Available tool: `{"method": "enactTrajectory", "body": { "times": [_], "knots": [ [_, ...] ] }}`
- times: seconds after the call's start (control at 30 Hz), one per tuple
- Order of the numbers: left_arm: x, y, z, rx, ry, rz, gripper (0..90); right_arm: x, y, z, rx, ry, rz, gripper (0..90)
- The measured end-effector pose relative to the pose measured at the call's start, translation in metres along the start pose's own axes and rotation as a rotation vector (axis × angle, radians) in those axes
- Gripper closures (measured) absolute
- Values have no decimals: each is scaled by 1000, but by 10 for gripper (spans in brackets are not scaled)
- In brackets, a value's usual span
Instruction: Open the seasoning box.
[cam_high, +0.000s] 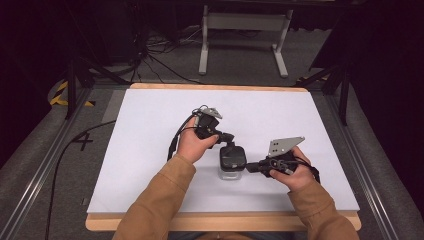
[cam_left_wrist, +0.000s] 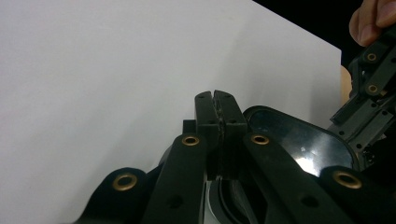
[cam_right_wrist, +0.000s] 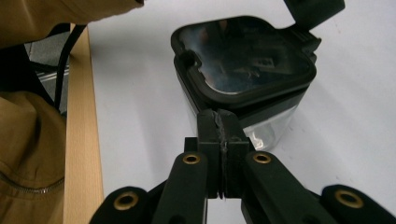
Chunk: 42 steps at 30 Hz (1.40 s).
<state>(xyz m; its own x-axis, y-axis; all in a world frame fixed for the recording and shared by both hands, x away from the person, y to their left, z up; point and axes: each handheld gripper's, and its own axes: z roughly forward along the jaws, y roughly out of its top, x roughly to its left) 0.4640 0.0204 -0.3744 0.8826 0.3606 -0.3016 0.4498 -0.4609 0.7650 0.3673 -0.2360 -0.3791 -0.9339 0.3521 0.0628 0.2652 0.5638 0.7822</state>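
White tabletop across the middle of the high view, and at lower centre of it sits the clear container with its black lid, both grippers crowded in on it. The left gripper comes in from the upper left, its tip right at the lid's far edge; in its own view the jaws are pressed flat together with nothing between them, and the glossy lid lies just right of their tips. The right gripper reaches in level from the right of the frame, tip at the container's side. Its own view shows the jaws likewise pressed together, empty, their ends right up against the container just under the lid's rim (whether they actually touch it, I can't quite make out). The other gripper's black tip hangs over the lid's upper right corner there. Tan sleeves come up from the bottom edge, over the table's wooden rim.
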Motion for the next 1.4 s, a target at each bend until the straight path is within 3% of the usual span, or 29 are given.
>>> {"method": "enactTrajectory", "body": {
  "times": [0.23,0.47,0.6,0.67,0.7,0.77,0.8,0.93,1.0,1.03,1.07,1.13,1.4],
  "knots": [
    [-1,0,-4,-3,30,6,870,1,1,-1,-26,-7,-1,900],
    [-18,1,-34,-64,25,34,881,2,5,-5,-100,-74,0,900],
    [-34,-1,-52,-87,-3,58,881,3,8,-5,-132,-100,1,900],
    [-44,-4,-62,-80,-58,64,858,4,10,-5,-142,-107,-1,900],
    [-44,-4,-62,-80,-58,64,854,4,10,-5,-142,-107,-1,900],
    [-56,-10,-66,-76,-93,82,859,4,11,-5,-155,-116,5,900],
    [-65,-15,-66,-50,-96,93,866,5,11,-5,-162,-128,12,900],
    [-72,-19,-62,0,-94,112,870,5,12,-5,-180,-139,29,900],
    [-73,-20,-61,1,-98,106,872,5,13,-5,-184,-142,29,900],
    [-72,-23,-53,39,-109,100,876,6,13,-4,-190,-143,27,900],
    [-72,-23,-53,39,-109,100,876,6,13,-4,-190,-143,27,900],
    [-68,-26,-43,69,-85,94,874,6,14,-2,-188,-145,33,900],
    [-58,-27,-34,62,-12,89,855,6,13,0,-186,-151,42,900]
  ]
}}
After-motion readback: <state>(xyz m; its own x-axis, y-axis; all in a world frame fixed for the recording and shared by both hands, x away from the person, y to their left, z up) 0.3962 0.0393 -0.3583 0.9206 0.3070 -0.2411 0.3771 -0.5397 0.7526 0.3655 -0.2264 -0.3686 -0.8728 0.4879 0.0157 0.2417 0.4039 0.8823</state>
